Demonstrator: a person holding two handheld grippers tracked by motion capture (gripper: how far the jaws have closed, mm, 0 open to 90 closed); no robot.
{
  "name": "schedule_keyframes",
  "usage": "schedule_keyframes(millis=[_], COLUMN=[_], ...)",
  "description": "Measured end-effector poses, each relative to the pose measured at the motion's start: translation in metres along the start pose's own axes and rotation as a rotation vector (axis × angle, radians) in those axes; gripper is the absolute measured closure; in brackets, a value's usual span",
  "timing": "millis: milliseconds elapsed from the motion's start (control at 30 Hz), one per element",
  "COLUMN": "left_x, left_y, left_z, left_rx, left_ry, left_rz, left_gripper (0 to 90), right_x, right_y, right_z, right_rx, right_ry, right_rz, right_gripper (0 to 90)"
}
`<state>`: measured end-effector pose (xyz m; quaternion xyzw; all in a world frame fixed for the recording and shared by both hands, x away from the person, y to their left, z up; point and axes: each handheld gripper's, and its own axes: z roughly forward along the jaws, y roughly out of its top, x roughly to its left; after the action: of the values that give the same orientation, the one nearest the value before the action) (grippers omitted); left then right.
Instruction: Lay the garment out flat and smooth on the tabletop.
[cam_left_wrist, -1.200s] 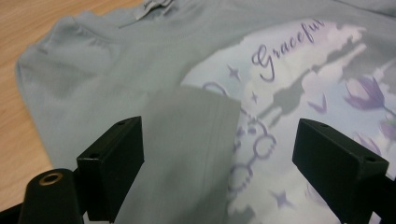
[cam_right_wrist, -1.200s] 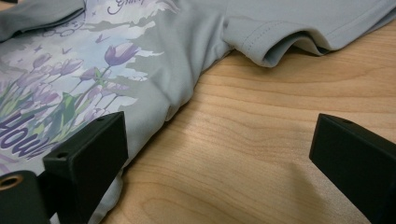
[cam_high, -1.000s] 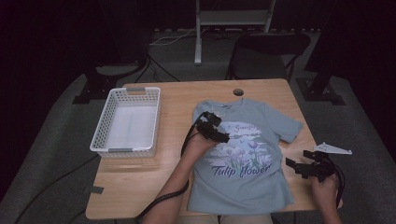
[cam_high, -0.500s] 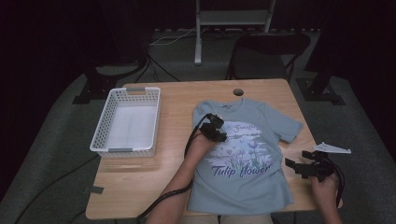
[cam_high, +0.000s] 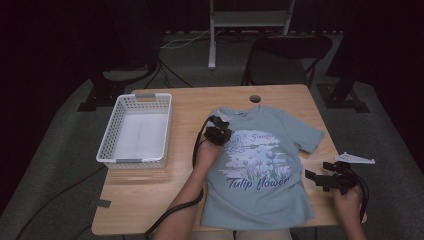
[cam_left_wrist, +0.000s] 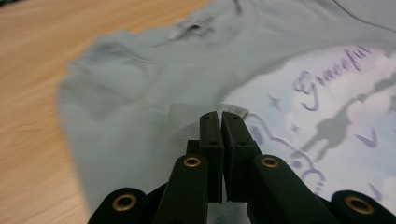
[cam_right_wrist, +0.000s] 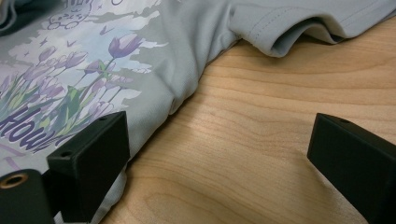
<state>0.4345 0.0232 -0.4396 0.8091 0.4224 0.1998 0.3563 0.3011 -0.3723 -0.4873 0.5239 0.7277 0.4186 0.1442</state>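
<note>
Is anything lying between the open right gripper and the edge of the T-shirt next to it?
Nothing visible. The right gripper is at the T-shirt's side edge, with bare table between its open jaws; in the right gripper view one jaw already overlaps the fabric.

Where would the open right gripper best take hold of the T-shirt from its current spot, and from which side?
Judging by the pose, at the side hem of the T-shirt, coming in low from the bare wood of the table. The edge there is a thin free fold lying flat, and the right gripper, jaws wide apart, already straddles it. The sleeve is bunched, so harder to pinch cleanly.
</note>
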Motion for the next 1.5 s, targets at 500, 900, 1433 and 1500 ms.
schedule_keyframes(millis=[500, 900, 1433, 1500], left_x=[0.053, 0.085, 0.068, 0.064], left_y=[-0.011, -0.021, -0.033, -0.038], left_z=[-0.045, -0.082, -0.069, -0.065], left_rx=[-0.023, -0.082, -0.013, 0.003], left_ry=[0.120, 0.225, 0.190, 0.196], left_rz=[-0.117, -0.244, -0.222, -0.210], left_gripper=[89.2, 71.0, 34.2, 34.2], right_x=[-0.001, -0.001, -0.001, -0.001], right_y=[0.001, 0.001, 0.001, 0.001], right_z=[0.001, 0.002, 0.002, 0.003], right_rx=[0.017, 0.024, 0.026, 0.027], right_ry=[-0.002, -0.005, -0.004, -0.005], right_rz=[0.014, 0.021, 0.018, 0.017], right_gripper=[5.3, 5.3, 5.3, 5.3])
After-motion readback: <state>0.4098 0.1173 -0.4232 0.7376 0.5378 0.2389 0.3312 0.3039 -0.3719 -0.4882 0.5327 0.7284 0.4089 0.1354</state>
